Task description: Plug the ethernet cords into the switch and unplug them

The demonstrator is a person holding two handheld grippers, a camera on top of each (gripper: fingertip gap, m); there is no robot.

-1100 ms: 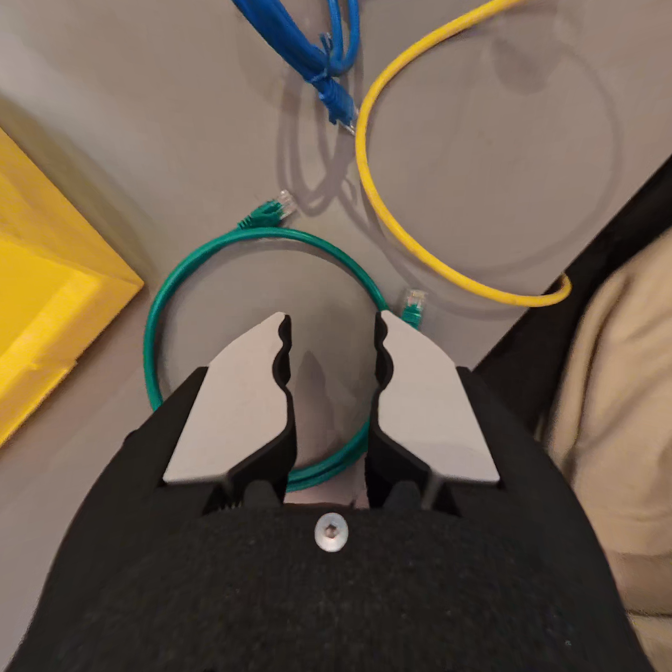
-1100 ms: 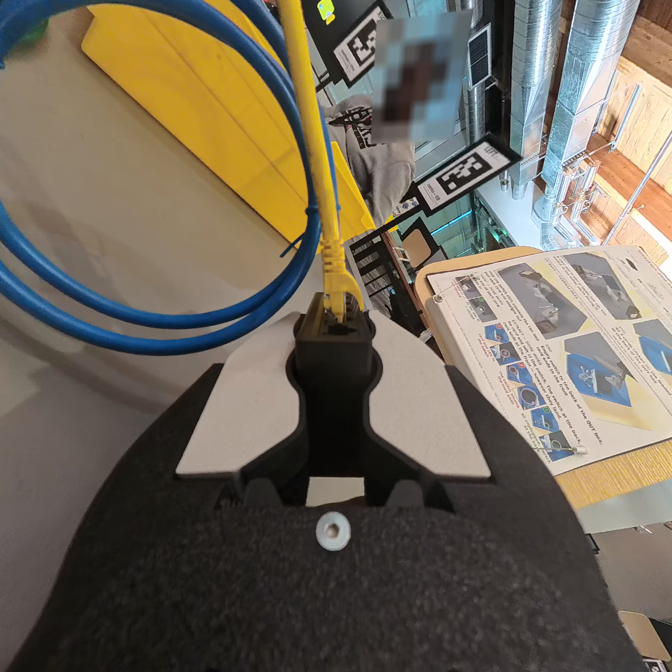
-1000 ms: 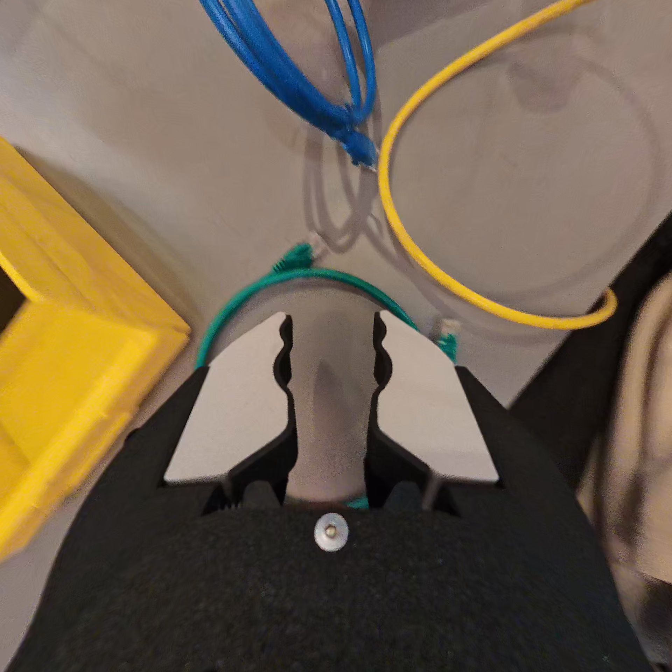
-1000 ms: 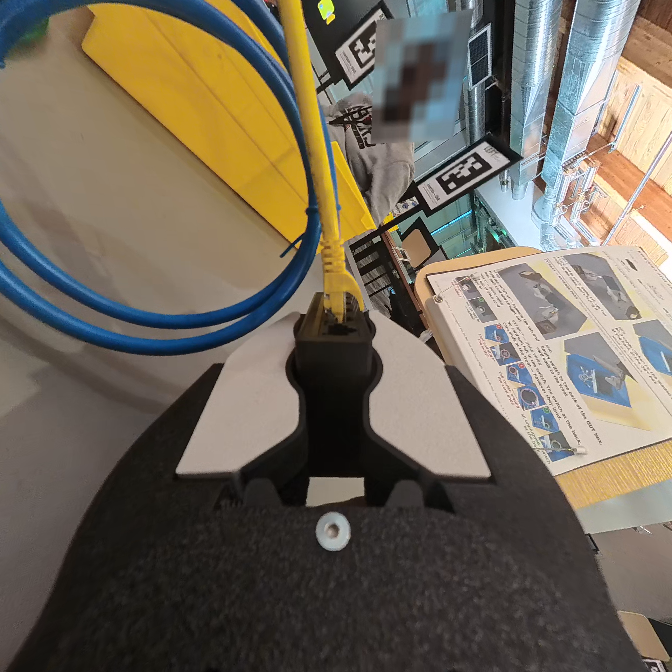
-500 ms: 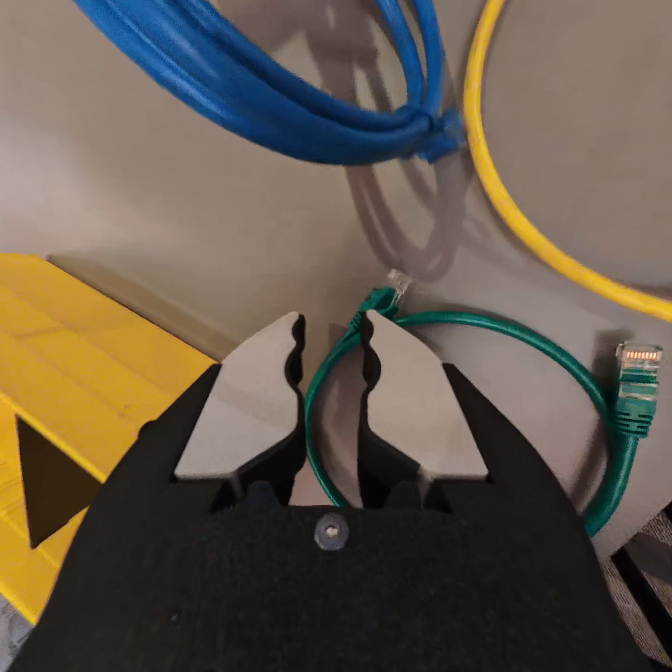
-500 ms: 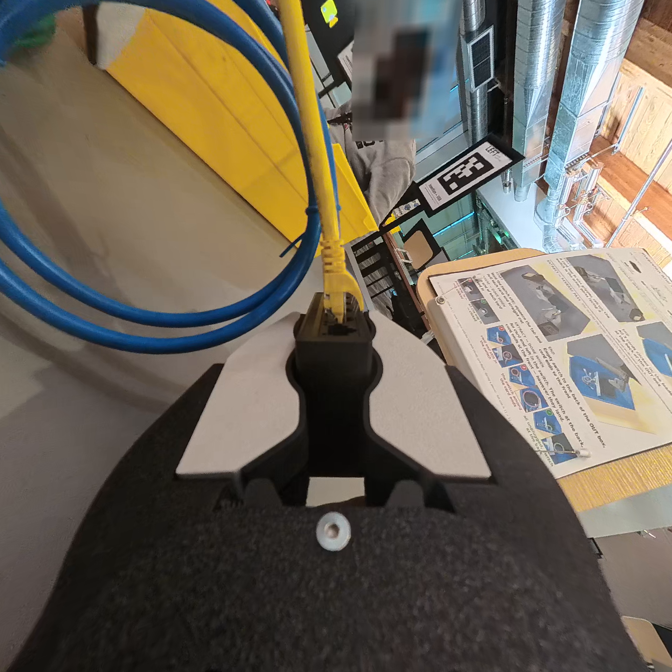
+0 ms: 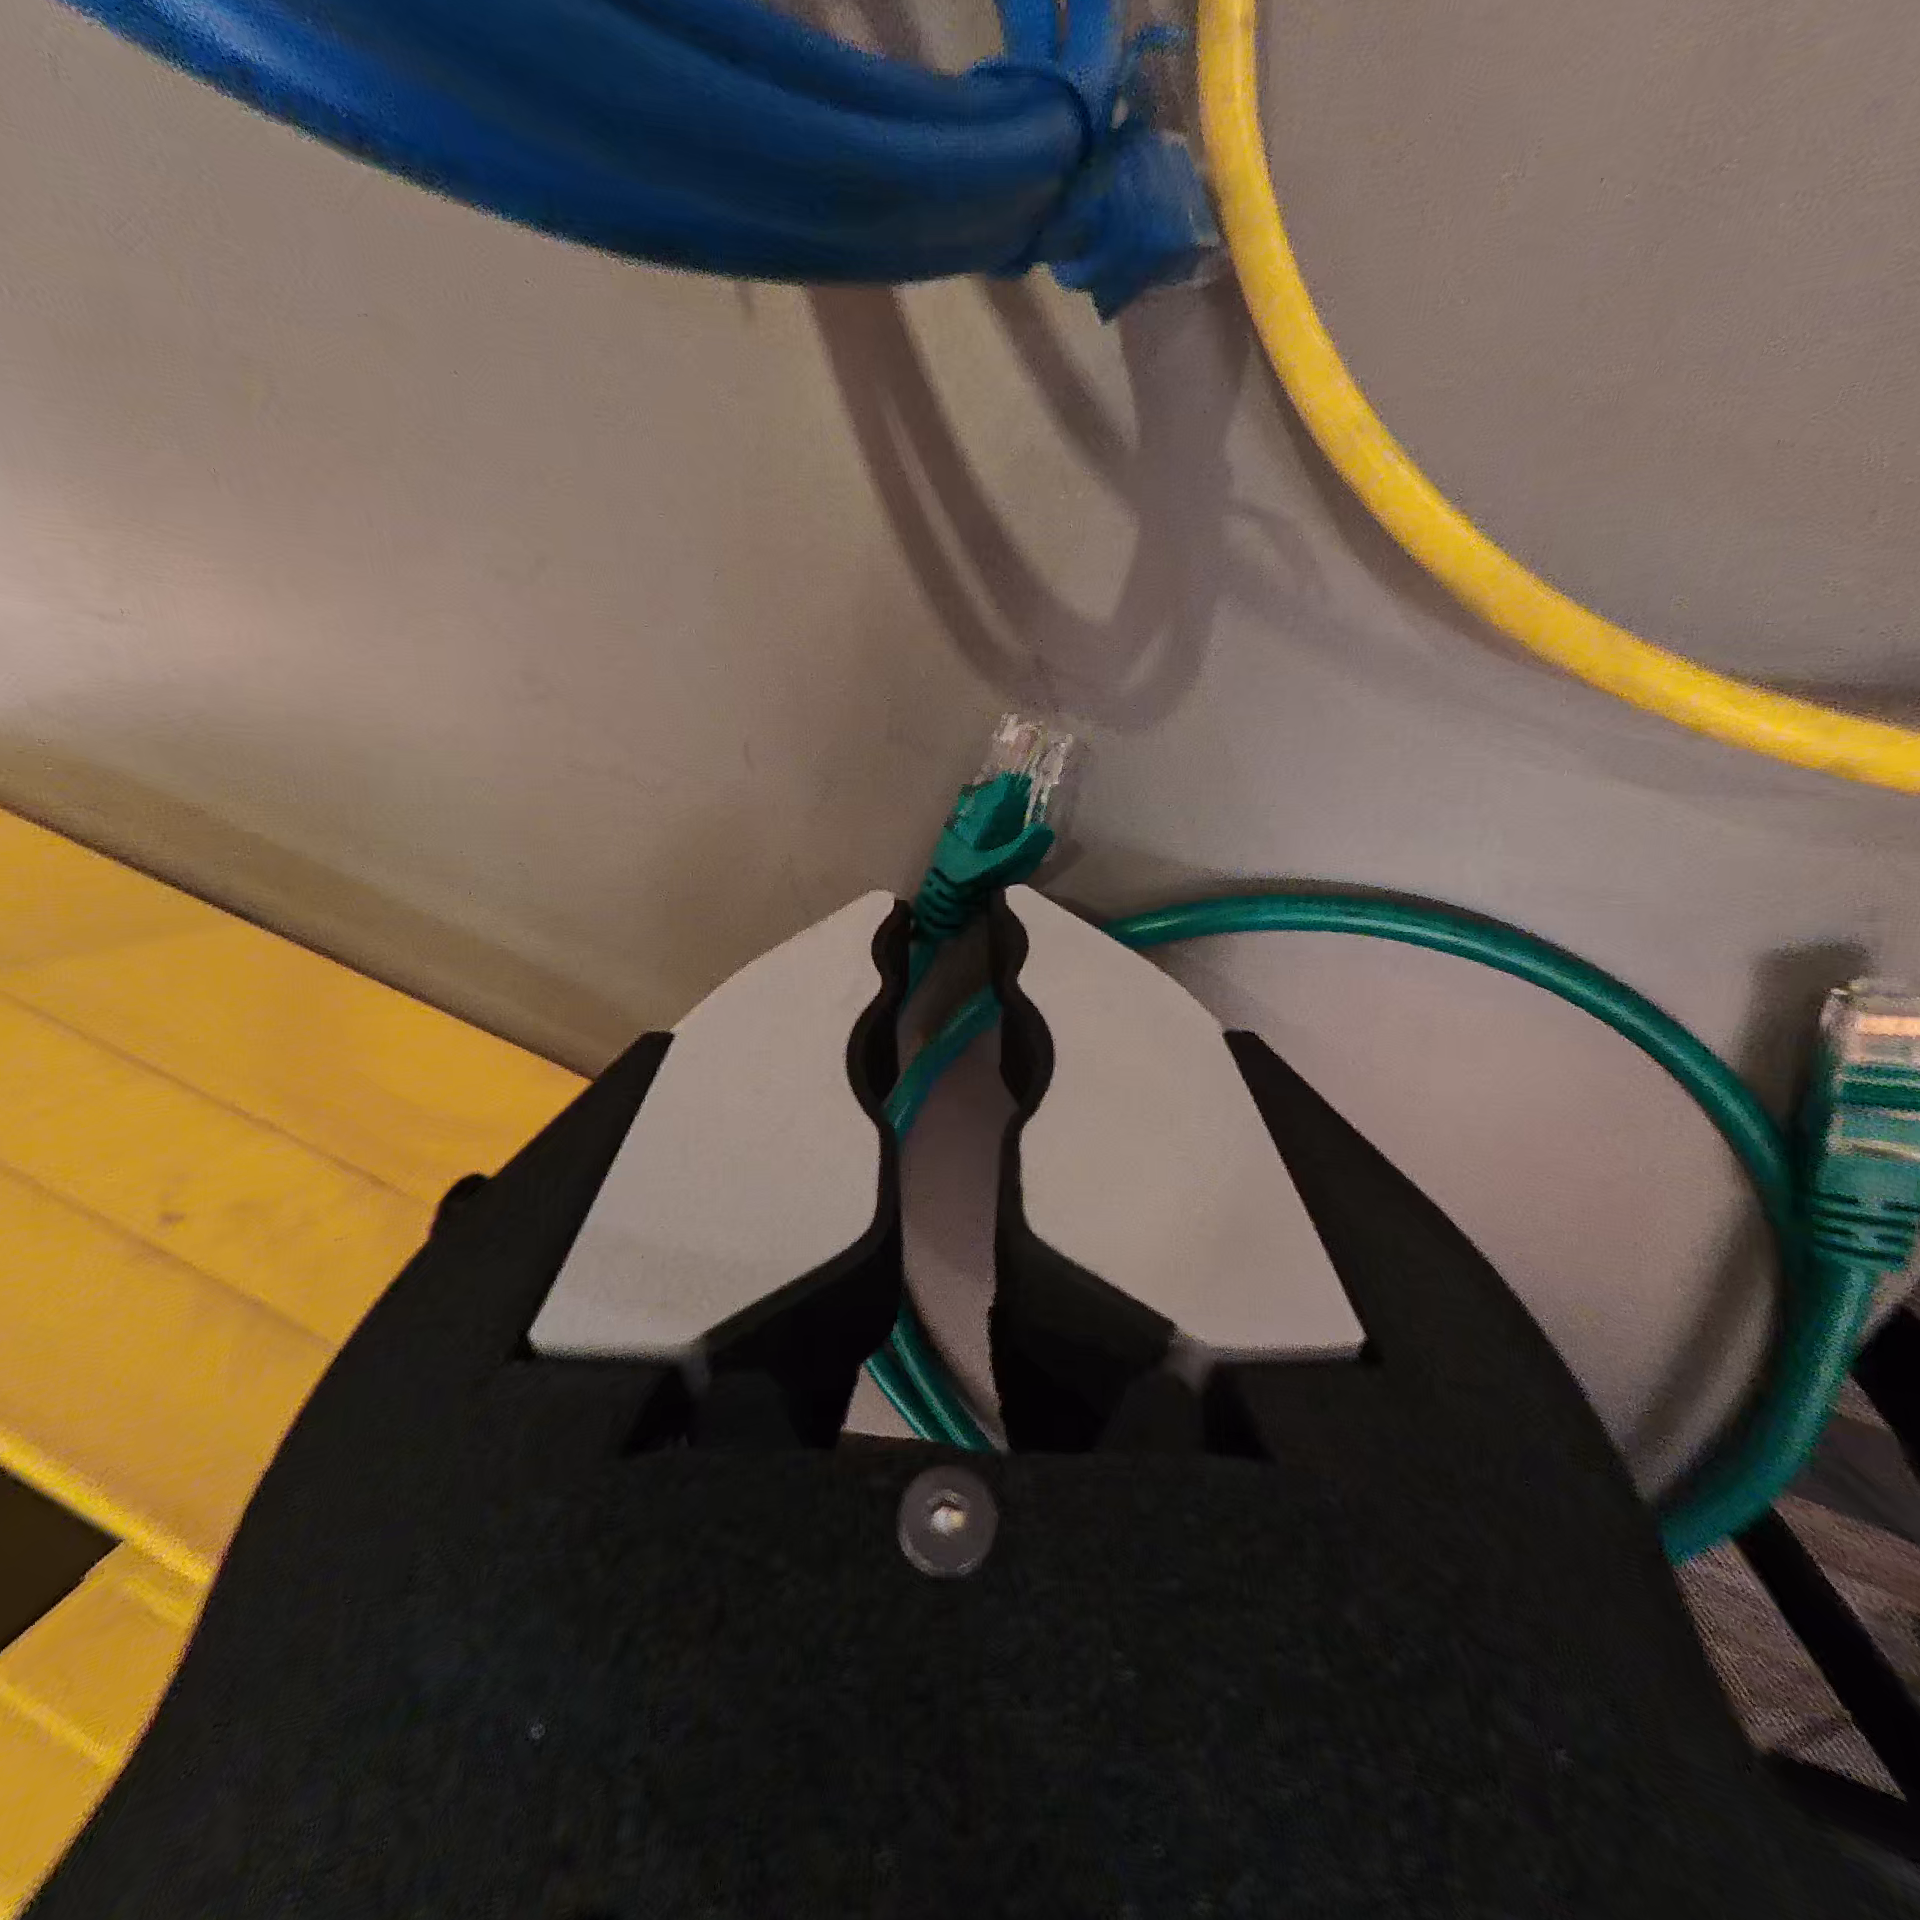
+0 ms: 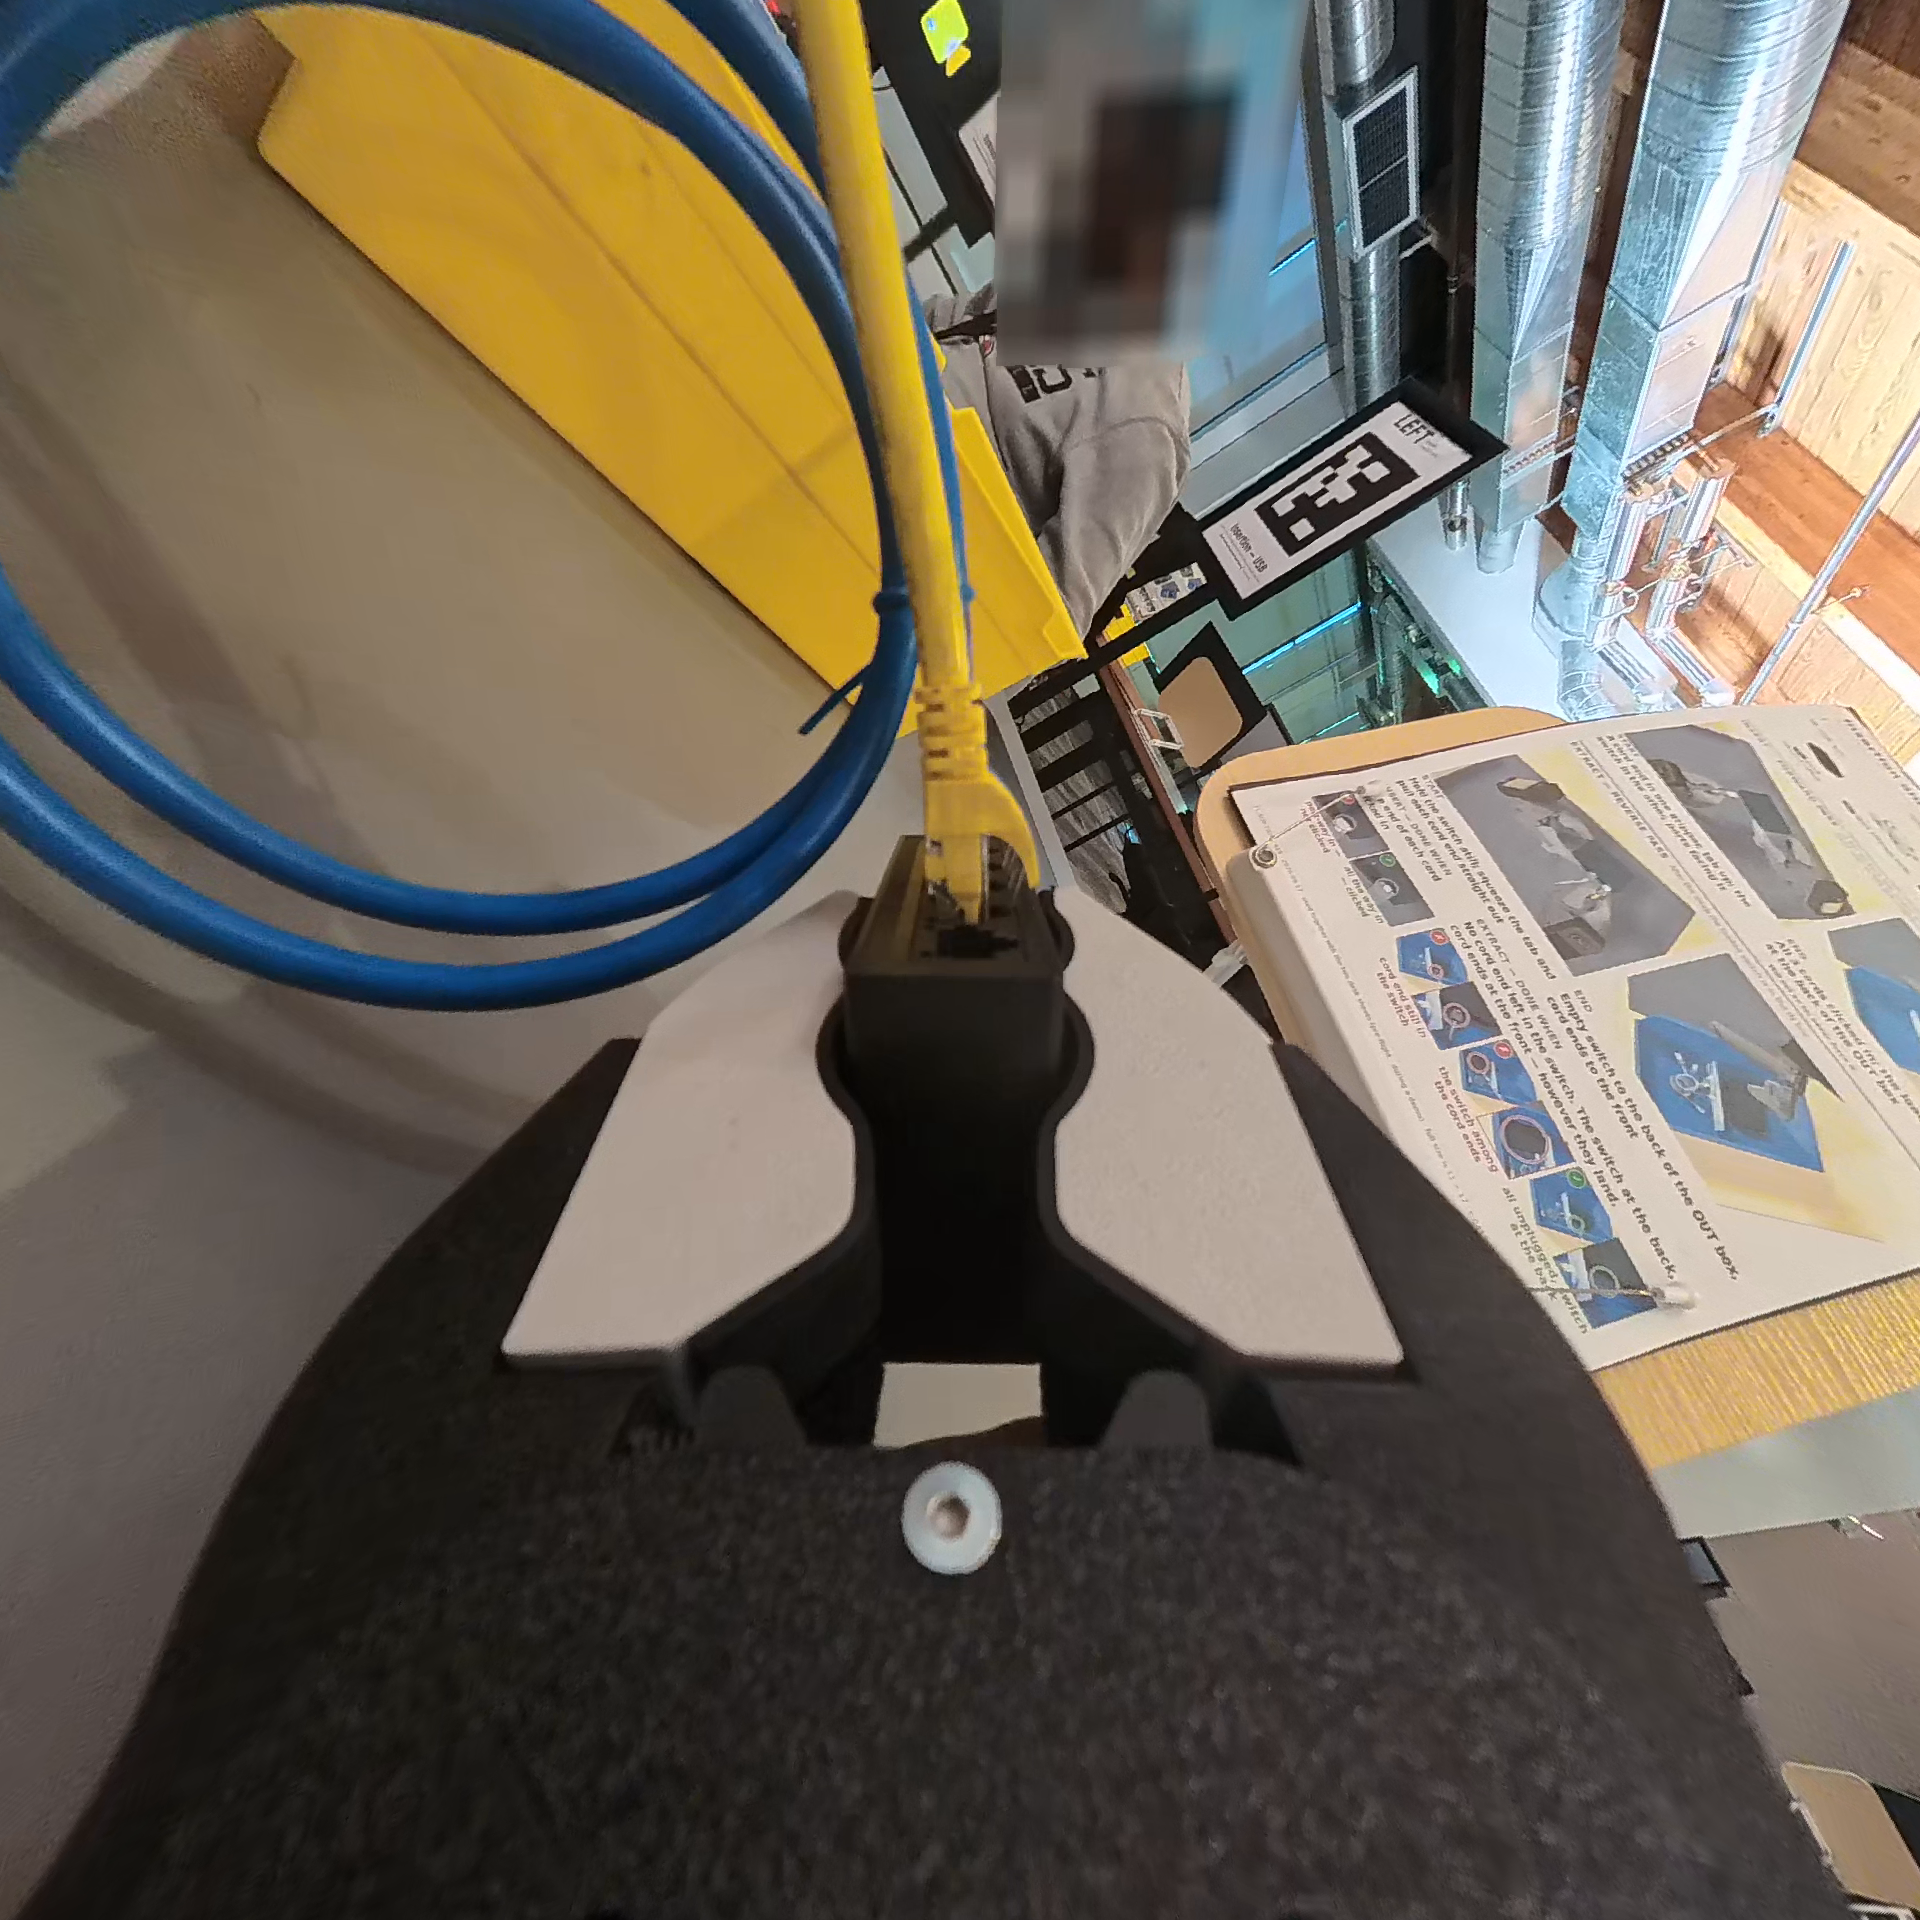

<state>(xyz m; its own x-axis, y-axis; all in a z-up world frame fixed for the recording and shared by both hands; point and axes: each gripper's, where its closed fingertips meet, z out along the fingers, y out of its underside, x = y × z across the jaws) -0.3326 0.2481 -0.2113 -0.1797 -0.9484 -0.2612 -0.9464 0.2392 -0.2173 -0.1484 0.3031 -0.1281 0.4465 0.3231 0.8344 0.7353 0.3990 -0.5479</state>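
In the left wrist view my left gripper (image 7: 951,920) has its tips closed on the boot of a green ethernet cord (image 7: 1455,935), just behind its clear plug (image 7: 1013,769). The cord loops on the grey table to its other plug (image 7: 1870,1122) at the right. A coiled blue cord (image 7: 727,156) and a yellow cord (image 7: 1351,416) hang above. In the right wrist view my right gripper (image 8: 951,925) is shut on the black switch (image 8: 951,997), held ports forward. The yellow cord's plug (image 8: 956,810) sits in a port. The blue cord (image 8: 416,914) loops to the left.
A yellow bin (image 7: 208,1091) stands close on the left of my left gripper; it also shows in the right wrist view (image 8: 571,312). A printed instruction sheet (image 8: 1558,987) lies on a wooden board at the right. A person in a grey sweatshirt (image 8: 1091,447) is behind.
My left gripper moved down and left over the green cord and its fingers closed in around the cord's plug end. My right gripper kept holding the switch almost still.
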